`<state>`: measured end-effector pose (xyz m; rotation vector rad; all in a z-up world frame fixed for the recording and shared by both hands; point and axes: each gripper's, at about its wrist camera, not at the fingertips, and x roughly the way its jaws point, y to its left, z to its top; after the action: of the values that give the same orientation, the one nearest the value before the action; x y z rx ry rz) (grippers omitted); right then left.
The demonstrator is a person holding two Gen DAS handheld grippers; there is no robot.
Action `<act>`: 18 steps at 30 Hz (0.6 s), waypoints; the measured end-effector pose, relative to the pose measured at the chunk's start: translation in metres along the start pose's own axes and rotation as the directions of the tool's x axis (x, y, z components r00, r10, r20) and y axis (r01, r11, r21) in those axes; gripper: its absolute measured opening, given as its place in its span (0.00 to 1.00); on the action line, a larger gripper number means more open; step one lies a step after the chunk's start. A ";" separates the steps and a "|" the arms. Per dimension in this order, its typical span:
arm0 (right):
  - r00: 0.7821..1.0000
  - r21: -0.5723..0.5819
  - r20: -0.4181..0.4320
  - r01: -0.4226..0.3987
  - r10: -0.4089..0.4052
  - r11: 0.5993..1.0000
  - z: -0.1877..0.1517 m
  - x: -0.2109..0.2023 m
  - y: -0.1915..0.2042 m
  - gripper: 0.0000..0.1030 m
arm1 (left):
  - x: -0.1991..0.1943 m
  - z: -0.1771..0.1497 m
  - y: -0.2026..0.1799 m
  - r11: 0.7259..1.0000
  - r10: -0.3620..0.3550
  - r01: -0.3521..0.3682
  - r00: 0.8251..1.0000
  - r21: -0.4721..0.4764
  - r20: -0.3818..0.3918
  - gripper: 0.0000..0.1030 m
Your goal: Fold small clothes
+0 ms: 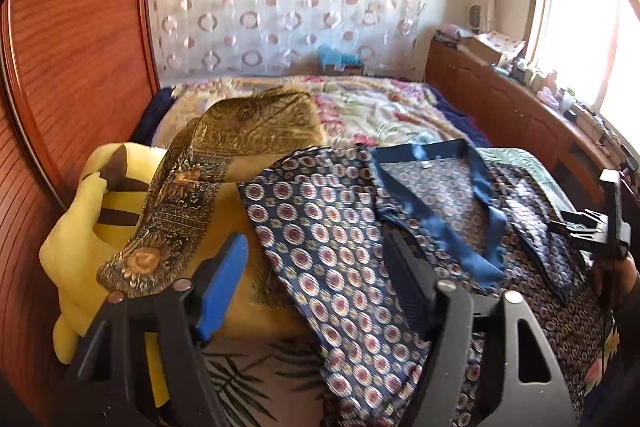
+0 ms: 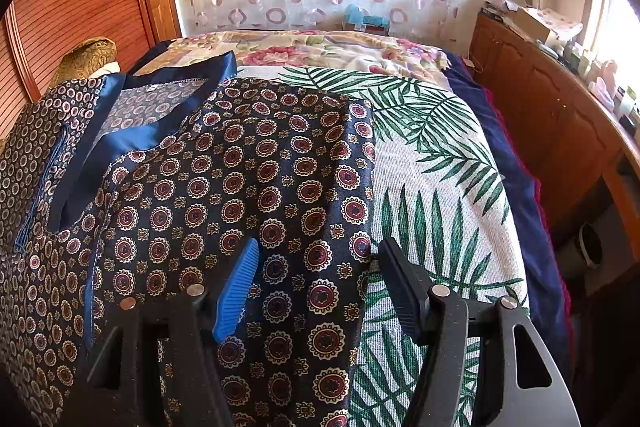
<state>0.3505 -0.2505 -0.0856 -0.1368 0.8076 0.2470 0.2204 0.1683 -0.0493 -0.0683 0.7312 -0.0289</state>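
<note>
A navy top with a circle-medallion print and plain blue neck trim (image 1: 328, 235) lies spread on the bed, neckline facing away; it also shows in the right wrist view (image 2: 256, 179). My left gripper (image 1: 316, 259) is open and empty, hovering over the top's left part. My right gripper (image 2: 320, 259) is open and empty, straddling the top's right edge just above the cloth. The right gripper also shows at the right edge of the left wrist view (image 1: 600, 223).
A palm-leaf bedspread (image 2: 440, 187) covers the bed, with a floral blanket (image 2: 320, 47) beyond. A gold-brown patterned scarf (image 1: 180, 211) lies over a yellow plush toy (image 1: 84, 227) at left. A wooden wardrobe (image 1: 72, 47) stands left, a cluttered wooden cabinet (image 2: 540, 99) right.
</note>
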 end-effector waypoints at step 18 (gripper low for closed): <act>1.000 0.006 -0.006 -0.008 0.008 1.000 0.000 -0.001 -0.006 0.66 | 0.070 0.019 0.037 0.997 -0.011 -0.003 0.985 -0.081 -0.172 0.34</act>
<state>0.3514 -0.2566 -0.0843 -0.1287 0.8154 0.2516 0.2852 0.2027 -0.0849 -0.1463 0.9051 -0.0094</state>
